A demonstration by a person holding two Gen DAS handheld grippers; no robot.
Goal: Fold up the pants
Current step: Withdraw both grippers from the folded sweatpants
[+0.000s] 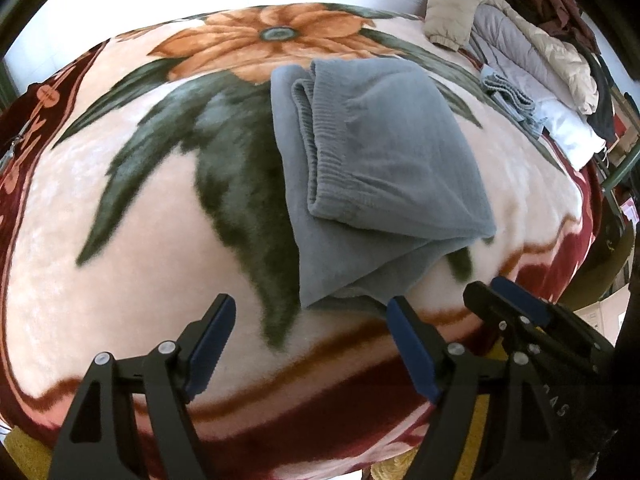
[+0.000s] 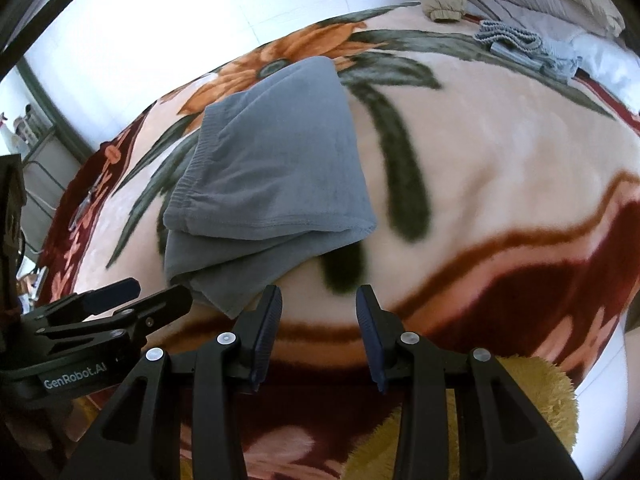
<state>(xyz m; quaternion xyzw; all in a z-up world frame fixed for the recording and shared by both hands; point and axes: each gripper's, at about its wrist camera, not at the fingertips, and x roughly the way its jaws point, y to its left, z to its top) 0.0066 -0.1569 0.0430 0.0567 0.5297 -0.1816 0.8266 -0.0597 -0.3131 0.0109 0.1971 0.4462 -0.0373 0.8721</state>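
Note:
The grey pants (image 1: 384,184) lie folded into a compact stack on the flowered blanket (image 1: 132,208), the ribbed waistband on top facing left. My left gripper (image 1: 310,308) is open and empty, just in front of the stack's near edge. The right gripper (image 1: 484,288) shows beside it at the right. In the right wrist view the pants (image 2: 272,176) lie ahead and to the left. My right gripper (image 2: 318,296) is open and empty, near the stack's front corner, not touching it. The left gripper (image 2: 156,292) shows at the left, next to the pants.
A pile of jackets and clothes (image 1: 532,40) lies at the far right of the bed, with a small grey knitted item (image 2: 520,44) beside it. A yellow fluffy fabric (image 2: 532,400) lies at the near bed edge. A white wall (image 2: 168,20) stands behind the bed.

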